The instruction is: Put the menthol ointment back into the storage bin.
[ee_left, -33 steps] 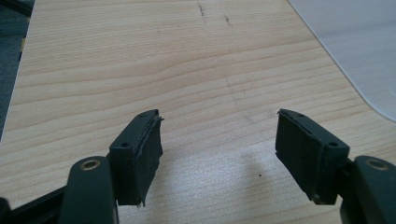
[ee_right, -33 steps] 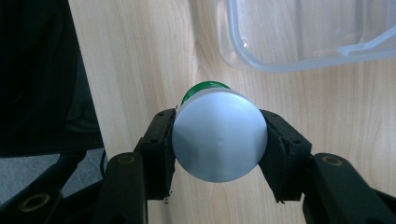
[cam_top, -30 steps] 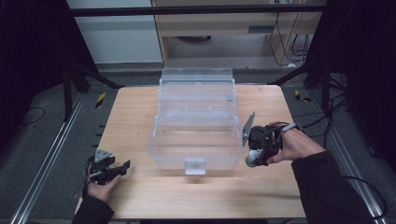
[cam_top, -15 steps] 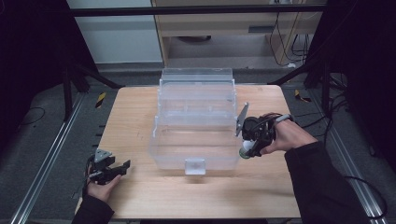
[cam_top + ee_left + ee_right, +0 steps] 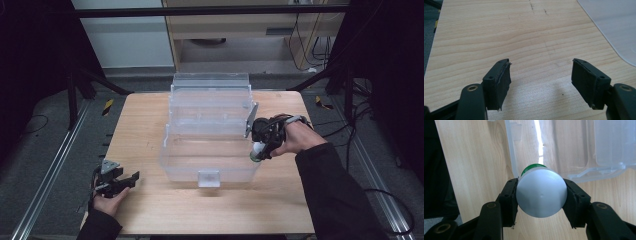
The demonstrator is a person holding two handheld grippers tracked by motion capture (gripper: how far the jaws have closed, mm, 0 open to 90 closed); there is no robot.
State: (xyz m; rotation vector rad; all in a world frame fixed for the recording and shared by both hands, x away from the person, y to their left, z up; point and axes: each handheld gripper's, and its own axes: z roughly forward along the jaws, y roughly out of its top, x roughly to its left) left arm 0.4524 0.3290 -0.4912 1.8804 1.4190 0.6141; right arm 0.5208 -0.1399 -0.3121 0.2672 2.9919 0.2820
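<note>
From above, we see our right gripper (image 5: 257,150) at the right-hand end of the clear plastic organizer box (image 5: 210,130), which stands open in stepped tiers in the middle of the wooden table (image 5: 150,210). We hold a small bottle with a white cap (image 5: 256,151) clamped in it, at the box's right front corner, level with the rim of the lowest tray; we judge it is carried there so it can be set into that front tray, the nearest open compartment. Our left gripper (image 5: 131,177) rests low at the table's front left corner, well apart from the box, likely parked where it cannot get in the way of the carrying hand. In the left gripper view, the two black jaws stand wide apart with nothing between them, only bare wood, and a corner of the clear box (image 5: 616,27) lies off to the upper right. In the right gripper view, the jaws press on both sides of the white cap (image 5: 541,195), and a green body (image 5: 531,168) peeks out beyond it, so the bottle points away from us, toward the box's clear wall (image 5: 511,152) and trays. Gripping at the wide cap gives the pads (image 5: 510,197) a firm seat and leaves the body free to go in first.
</note>
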